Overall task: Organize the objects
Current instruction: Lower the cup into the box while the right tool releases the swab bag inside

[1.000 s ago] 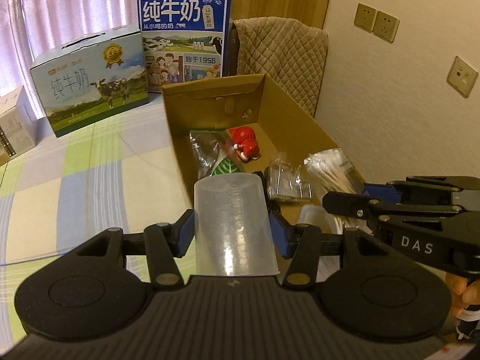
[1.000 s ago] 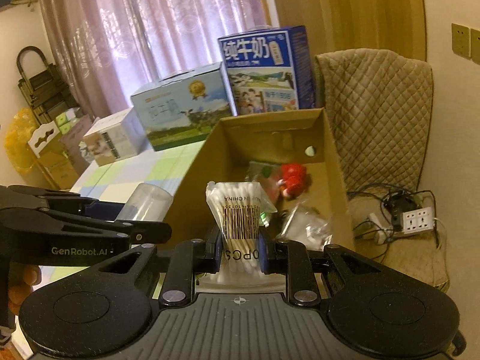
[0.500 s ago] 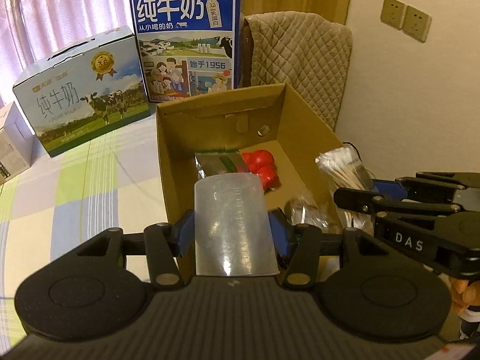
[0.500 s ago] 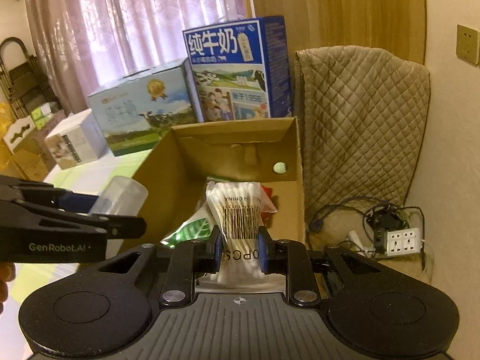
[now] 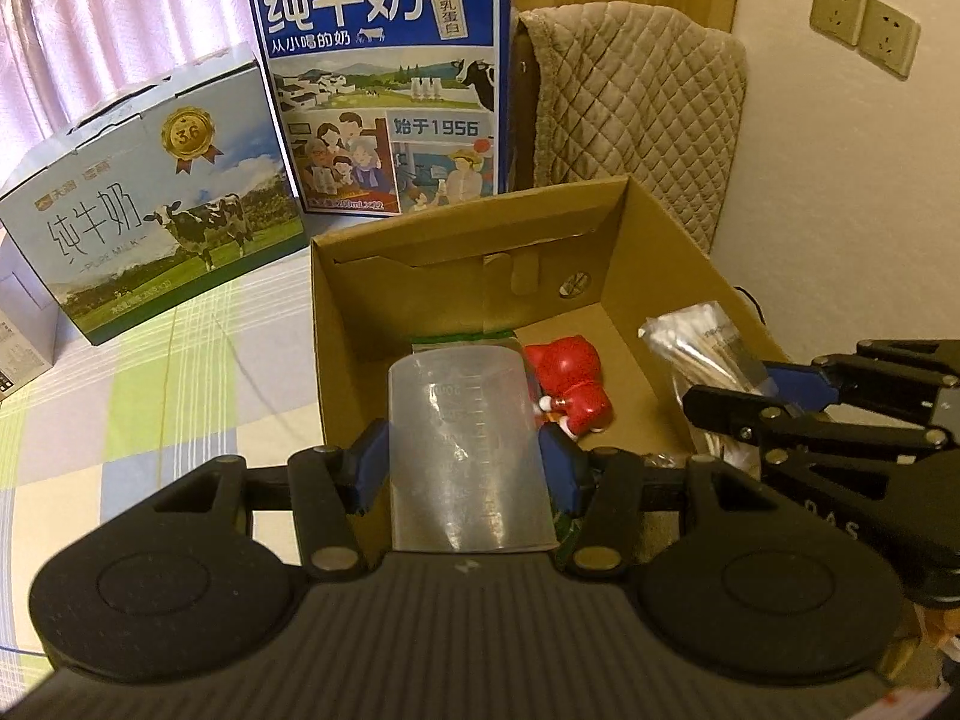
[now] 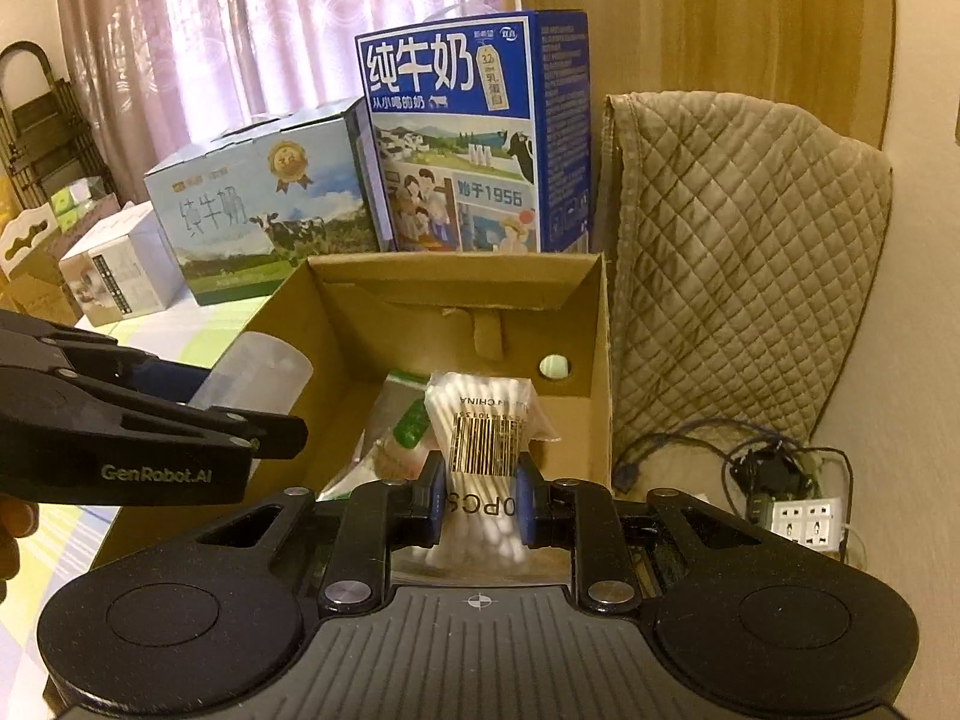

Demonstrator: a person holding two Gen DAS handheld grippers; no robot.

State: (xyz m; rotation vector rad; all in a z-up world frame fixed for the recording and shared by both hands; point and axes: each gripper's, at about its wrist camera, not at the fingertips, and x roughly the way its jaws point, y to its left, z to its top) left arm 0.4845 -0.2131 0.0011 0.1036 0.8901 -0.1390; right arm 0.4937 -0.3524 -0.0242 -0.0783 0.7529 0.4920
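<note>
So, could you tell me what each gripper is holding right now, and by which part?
The left gripper clamps the clear measuring cup across its side walls; the right gripper pinches the bag of cotton swabs around its middle.

checked bedsheet (image 5: pixel 150 396), cardboard box (image 5: pixel 660 252), milk cartons (image 5: pixel 156 210)

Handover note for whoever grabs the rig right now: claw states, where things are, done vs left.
Left claw: shut on the clear measuring cup, held above the cardboard box.
Right claw: shut on the cotton swab pack, also over the box.
Done: red toy and a green-printed packet already lie in the box.
Left: lower and release cup and swabs into the box.
</note>
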